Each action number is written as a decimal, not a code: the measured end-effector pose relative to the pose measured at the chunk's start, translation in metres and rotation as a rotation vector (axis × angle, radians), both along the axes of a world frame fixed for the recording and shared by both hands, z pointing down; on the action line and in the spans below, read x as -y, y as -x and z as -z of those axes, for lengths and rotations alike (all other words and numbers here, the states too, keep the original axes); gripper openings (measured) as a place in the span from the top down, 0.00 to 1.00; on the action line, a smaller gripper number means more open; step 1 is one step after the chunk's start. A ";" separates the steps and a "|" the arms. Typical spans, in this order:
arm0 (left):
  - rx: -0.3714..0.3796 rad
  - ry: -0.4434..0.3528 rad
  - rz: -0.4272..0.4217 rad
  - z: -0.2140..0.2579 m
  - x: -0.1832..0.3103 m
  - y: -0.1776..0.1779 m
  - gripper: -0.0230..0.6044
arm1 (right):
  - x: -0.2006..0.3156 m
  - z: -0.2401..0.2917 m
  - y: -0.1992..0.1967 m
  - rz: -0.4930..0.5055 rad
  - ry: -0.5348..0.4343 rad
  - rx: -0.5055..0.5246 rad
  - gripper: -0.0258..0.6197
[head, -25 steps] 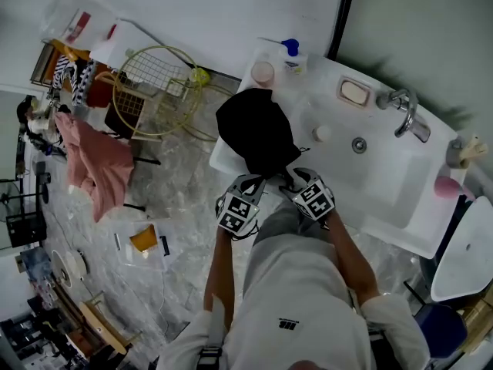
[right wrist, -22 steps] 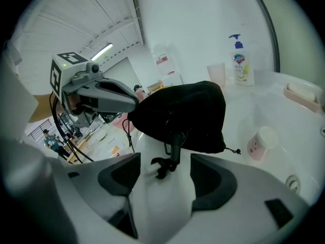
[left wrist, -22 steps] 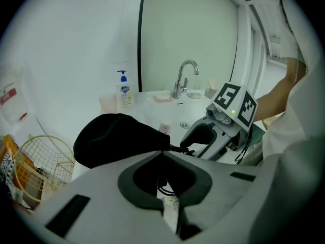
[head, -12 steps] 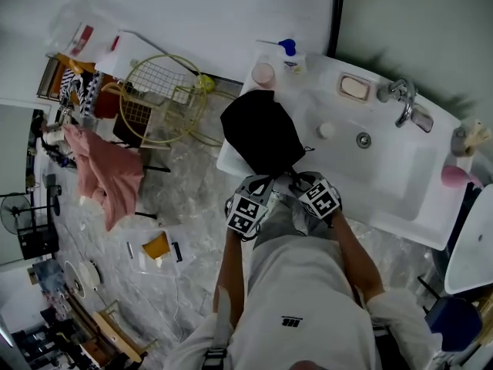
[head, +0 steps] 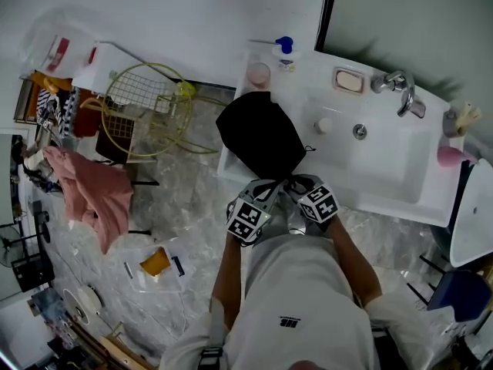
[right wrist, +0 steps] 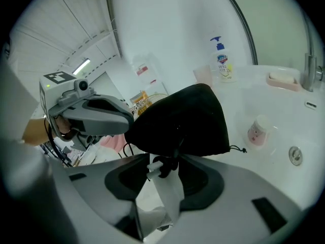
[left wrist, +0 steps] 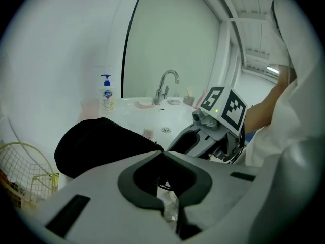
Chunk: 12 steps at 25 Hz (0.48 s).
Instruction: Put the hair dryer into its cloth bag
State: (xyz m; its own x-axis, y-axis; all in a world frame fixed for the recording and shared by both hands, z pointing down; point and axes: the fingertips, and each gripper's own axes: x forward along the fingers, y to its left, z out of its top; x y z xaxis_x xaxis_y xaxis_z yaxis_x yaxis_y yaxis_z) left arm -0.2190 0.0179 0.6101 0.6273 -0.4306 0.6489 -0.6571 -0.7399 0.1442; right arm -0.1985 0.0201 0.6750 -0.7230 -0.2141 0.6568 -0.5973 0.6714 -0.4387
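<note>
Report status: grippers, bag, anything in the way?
Left gripper shut on cloth bag mouth. Right gripper jaws just closed on its drawstring, white tag hanging between. Hair dryer not visible; bag bulges on sink edge. Nothing in the way.

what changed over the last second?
The right gripper has just closed its jaws on the gathered mouth of the black cloth bag. Unchanged: the left gripper stays shut on the bag's edge, and the bag still lies on the white washbasin.
</note>
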 end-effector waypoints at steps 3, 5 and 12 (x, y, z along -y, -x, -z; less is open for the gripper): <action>-0.022 0.013 -0.044 0.001 -0.005 0.006 0.92 | 0.004 0.002 0.014 -0.033 0.001 0.003 0.66; -0.034 0.017 -0.071 0.002 -0.007 0.010 0.92 | 0.008 0.002 0.022 -0.054 -0.002 0.005 0.66; -0.063 0.036 -0.124 -0.001 -0.018 0.023 0.92 | 0.018 0.000 0.029 -0.120 -0.008 -0.003 0.66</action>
State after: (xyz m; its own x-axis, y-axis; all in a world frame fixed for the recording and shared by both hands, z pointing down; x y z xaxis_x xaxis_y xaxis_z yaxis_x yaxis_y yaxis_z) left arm -0.2415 0.0356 0.6115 0.7142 -0.3245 0.6202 -0.5498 -0.8085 0.2101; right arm -0.2275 0.0025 0.6746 -0.6903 -0.3039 0.6566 -0.6745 0.5987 -0.4320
